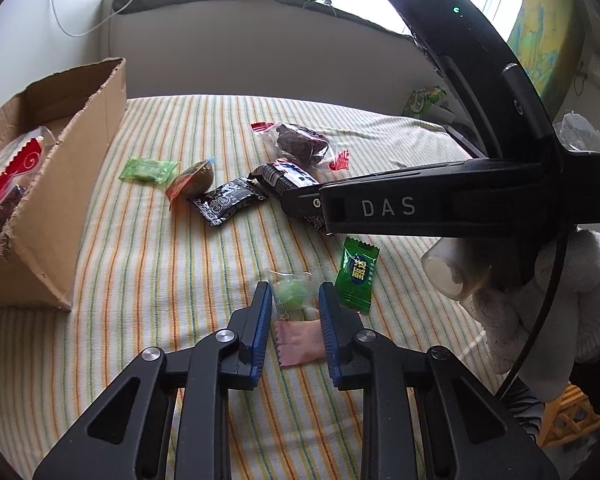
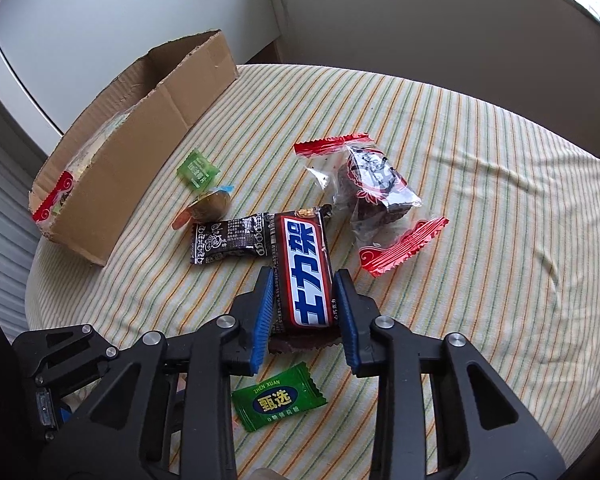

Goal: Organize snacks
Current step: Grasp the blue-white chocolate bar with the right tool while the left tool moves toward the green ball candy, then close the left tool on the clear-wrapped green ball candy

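My left gripper [image 1: 296, 296] points down at the striped cloth, its blue pads pressed on a pale green candy in clear wrap [image 1: 294, 292]. A pink candy [image 1: 300, 340] lies just under it and a dark green candy [image 1: 356, 276] to its right. In the right wrist view my right gripper [image 2: 304, 300] is shut on the near end of a brown, blue and white chocolate bar [image 2: 306, 276] that lies on the cloth. From the left wrist view the right gripper [image 1: 296, 202] reaches in from the right over that bar [image 1: 288, 172]. The open cardboard box [image 1: 60, 200] [image 2: 140, 152] stands at the left with a red-edged packet inside.
Loose on the cloth lie a dark cake in a red-ended wrapper [image 2: 376, 188], a black sachet [image 2: 228, 240], a gold jelly cup [image 2: 208, 206], a light green packet [image 2: 198, 170] and the dark green candy [image 2: 278, 400]. A white-gloved hand [image 1: 560, 300] holds the right gripper.
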Demonstrator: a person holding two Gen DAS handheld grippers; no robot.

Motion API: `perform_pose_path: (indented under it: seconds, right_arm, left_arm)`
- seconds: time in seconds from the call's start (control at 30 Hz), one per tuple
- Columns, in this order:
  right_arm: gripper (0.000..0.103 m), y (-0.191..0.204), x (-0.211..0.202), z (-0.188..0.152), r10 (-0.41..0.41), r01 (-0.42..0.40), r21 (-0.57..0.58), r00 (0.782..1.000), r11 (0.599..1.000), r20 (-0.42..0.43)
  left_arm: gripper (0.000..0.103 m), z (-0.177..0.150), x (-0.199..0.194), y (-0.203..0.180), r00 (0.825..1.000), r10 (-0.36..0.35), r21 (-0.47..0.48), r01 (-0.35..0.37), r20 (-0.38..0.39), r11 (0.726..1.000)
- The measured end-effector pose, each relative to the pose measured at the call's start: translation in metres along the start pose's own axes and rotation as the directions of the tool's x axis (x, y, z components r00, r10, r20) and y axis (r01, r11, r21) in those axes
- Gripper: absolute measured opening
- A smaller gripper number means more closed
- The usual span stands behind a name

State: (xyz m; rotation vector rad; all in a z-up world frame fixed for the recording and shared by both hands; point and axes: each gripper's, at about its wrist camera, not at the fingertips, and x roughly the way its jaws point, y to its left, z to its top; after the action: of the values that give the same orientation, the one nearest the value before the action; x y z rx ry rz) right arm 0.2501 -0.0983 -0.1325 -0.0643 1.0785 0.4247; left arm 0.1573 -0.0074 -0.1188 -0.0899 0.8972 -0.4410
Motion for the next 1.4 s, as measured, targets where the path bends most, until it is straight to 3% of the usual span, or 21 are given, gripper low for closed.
perform_pose_path:
  seconds: [0.5, 1.03, 1.2, 1.27, 1.4]
  right_arm:
    - [0.03, 0.003, -0.019, -0.015, 0.025, -0.025, 0.007, 1.0, 1.0, 0.017]
    - [0.03, 0.013, -0.078, -0.012, 0.002, 0.0, -0.01, 0.991, 1.0, 0.131]
    - [0.03, 0.011, -0.077, -0.015, -0.016, 0.018, -0.009, 0.992, 1.0, 0.123]
    - [0.03, 0.008, -0.075, -0.017, -0.015, 0.015, 0.002, 0.993, 1.0, 0.118]
    - [0.03, 0.003, -0.074, -0.02, -0.019, 0.018, 0.01, 0.993, 1.0, 0.116]
  left_arm:
    - [0.018, 0.003, -0.012, 0.011, 0.999, 0.008, -0.024, -0.007, 0.034, 1.0]
    - [0.018, 0.013, -0.045, 0.016, 0.991, 0.0, -0.031, 0.004, 0.132, 0.999]
    - [0.018, 0.012, -0.034, 0.025, 0.996, -0.031, -0.06, 0.037, 0.088, 0.998]
    - [0.018, 0.008, -0.032, 0.02, 0.996, -0.061, -0.037, 0.064, 0.07, 0.997]
    - [0.018, 0.004, -0.032, 0.006, 0.995, -0.046, 0.024, 0.044, 0.086, 0.999]
